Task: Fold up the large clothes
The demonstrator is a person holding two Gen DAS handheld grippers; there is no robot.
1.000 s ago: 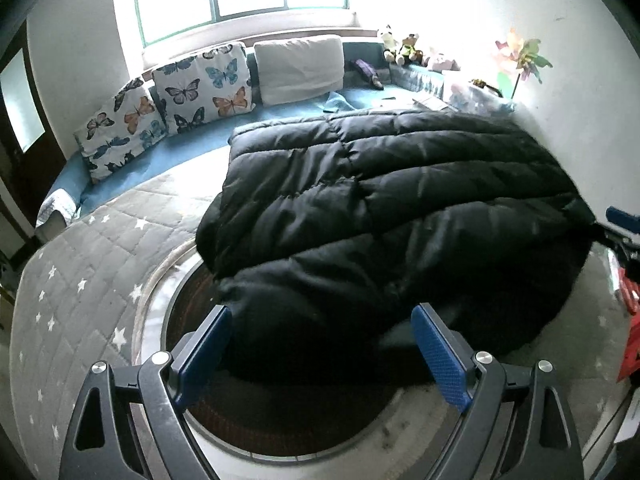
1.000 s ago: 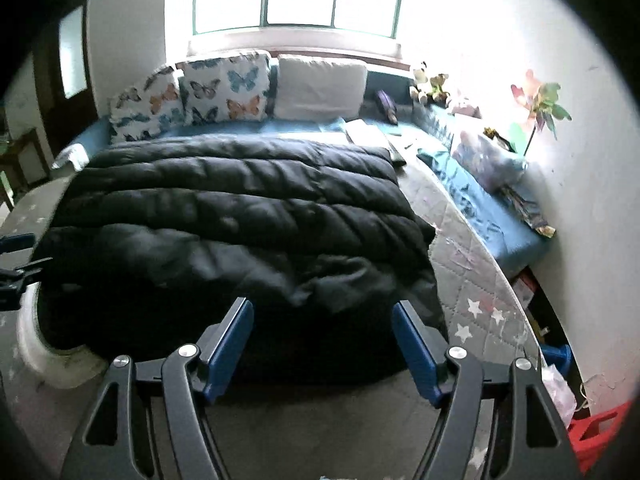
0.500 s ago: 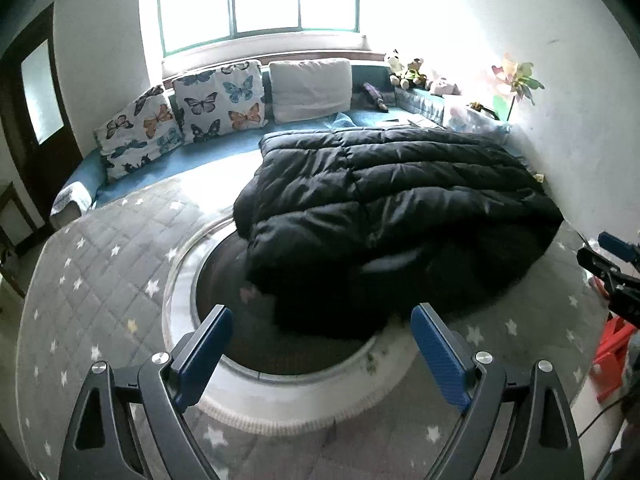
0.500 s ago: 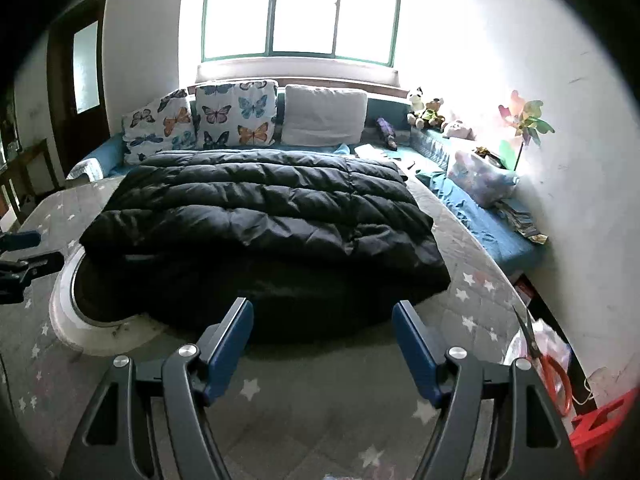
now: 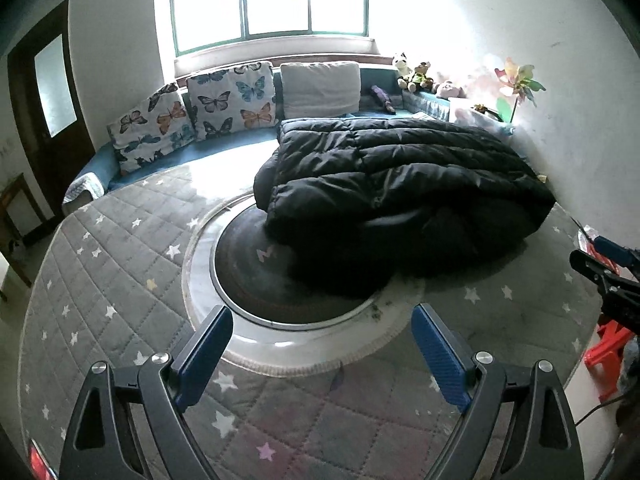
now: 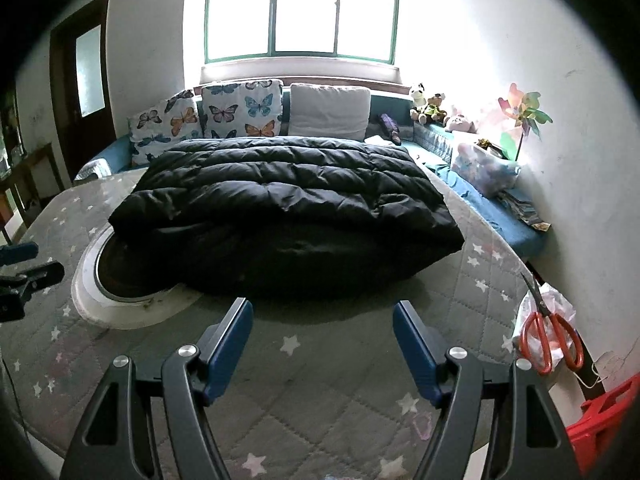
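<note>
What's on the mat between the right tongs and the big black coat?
Nothing: the right wrist view shows only bare grey star mat between the open right tongs and the black coat.

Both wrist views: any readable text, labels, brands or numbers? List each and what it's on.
None readable in either view.
Black puffer coat: no tag or logo showing.
Butterfly cushions: printed butterflies only, no words.
Grey quilted cover: stars only.
Stack of printed paper by the right wall: too small and blurred to read.
Left gripper and right gripper: no markings visible.
</note>
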